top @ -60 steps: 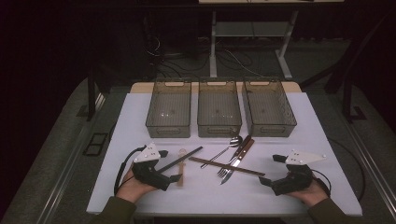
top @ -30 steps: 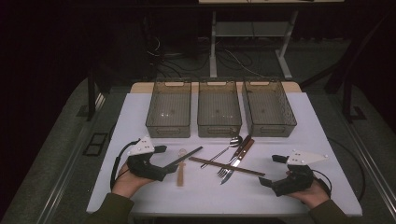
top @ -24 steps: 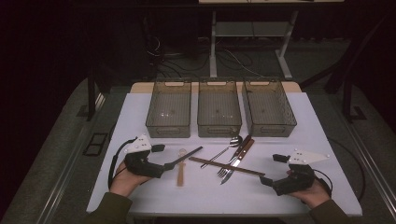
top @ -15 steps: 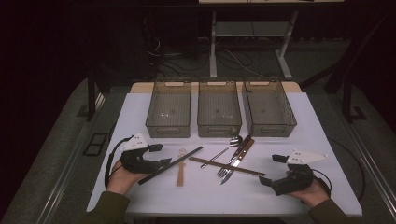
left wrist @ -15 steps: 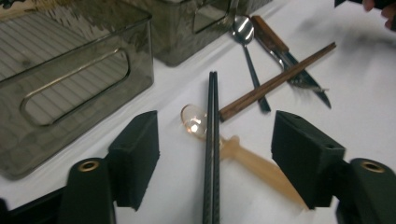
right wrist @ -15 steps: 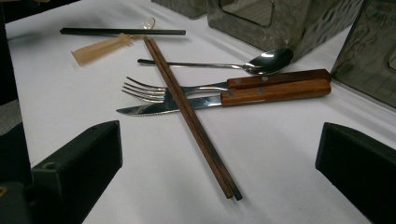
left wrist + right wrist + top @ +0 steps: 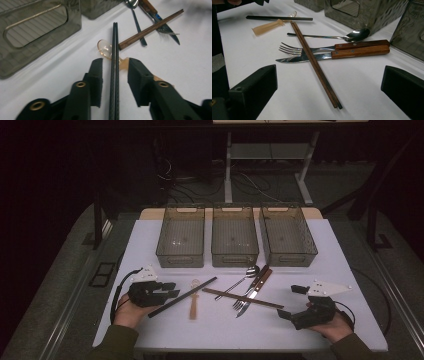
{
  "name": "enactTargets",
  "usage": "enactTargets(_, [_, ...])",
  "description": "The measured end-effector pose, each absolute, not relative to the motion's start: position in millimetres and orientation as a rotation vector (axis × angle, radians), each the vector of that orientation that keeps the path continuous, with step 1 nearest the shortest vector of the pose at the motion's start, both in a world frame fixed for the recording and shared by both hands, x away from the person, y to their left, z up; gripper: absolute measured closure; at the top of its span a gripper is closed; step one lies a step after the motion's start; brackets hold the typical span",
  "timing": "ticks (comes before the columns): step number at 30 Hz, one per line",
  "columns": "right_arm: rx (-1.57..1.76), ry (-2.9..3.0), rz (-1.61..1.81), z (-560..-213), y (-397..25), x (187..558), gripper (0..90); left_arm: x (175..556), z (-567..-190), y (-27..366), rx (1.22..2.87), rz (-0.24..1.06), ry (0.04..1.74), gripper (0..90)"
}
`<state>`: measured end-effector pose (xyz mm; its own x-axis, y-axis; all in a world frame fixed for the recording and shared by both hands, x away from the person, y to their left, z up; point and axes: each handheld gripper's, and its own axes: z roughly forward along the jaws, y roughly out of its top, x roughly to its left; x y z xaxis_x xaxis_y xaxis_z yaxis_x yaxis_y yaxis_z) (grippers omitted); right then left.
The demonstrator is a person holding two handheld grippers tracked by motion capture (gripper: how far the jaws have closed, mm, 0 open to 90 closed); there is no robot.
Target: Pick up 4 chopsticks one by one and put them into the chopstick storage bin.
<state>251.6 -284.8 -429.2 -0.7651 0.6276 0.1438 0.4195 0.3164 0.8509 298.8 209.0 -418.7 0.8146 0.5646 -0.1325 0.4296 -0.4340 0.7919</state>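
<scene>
A pair of black chopsticks lies slantwise on the white table, across a clear amber plastic spoon. My left gripper is open at their near left end. In the left gripper view the black chopsticks run through the gap between the jaws, touching neither, with the plastic spoon just past the tips. My right gripper rests open at the right, nothing between its jaws. Its own view faces brown chopsticks, a fork, a knife and a metal spoon.
Three smoky clear bins stand in a row along the back of the table. The brown chopsticks cross the fork and knife at mid table. The table's near edge lies just behind both hands.
My left gripper has slid left and slightly away from me, turning so its open jaws now straddle the black chopsticks' near end. The right gripper has barely moved.
</scene>
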Motion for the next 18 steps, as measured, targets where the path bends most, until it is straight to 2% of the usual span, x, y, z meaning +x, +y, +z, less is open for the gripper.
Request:
enactTargets(8, [0.951,2.371,1.424,-429,-284,251,0.2,299,-423,209,2.145,0.178,0.729,79.1])
enactTargets(18, [0.952,2.368,1.424,-429,-285,251,0.2,302,-431,208,2.181,0.166,0.743,79.6])
